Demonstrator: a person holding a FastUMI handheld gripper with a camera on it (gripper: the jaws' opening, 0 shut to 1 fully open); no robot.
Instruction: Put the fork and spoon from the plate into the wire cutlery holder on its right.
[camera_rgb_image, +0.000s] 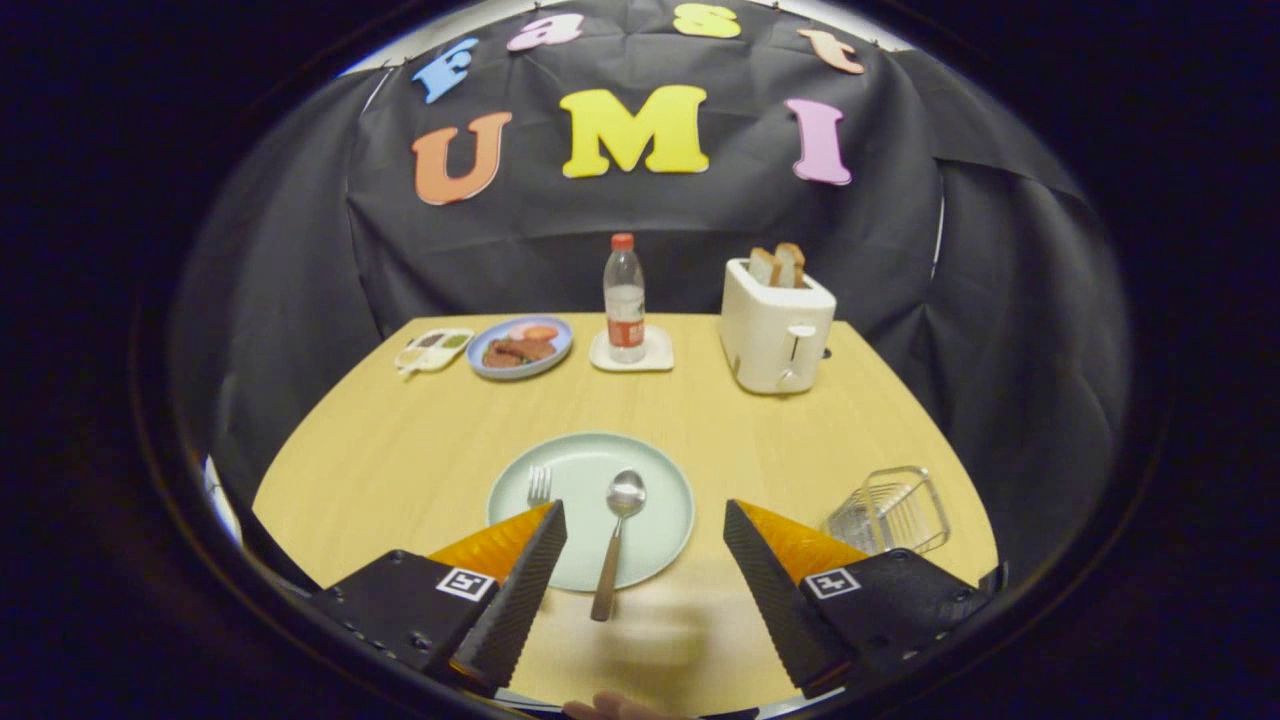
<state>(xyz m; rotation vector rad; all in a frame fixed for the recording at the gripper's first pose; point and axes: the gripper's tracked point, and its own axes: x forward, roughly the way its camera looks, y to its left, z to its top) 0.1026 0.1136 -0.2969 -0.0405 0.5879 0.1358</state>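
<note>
On the wooden table (420, 450), a white toaster (775, 330) holding two bread slices stands at the far side, with a water bottle (624, 298) whose red label is too small to read. Nearer, the pale green plate (655, 500) carries the spoon (617, 540) and, at its left edge, the fork (539, 485); the wire cutlery holder (890, 510) sits to the plate's right. The gripper (645, 525) hovers spread wide, the spoon's handle between its fingers, untouched.

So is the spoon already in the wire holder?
No, the spoon lies on the plate, between the open gripper's fingers.
</note>
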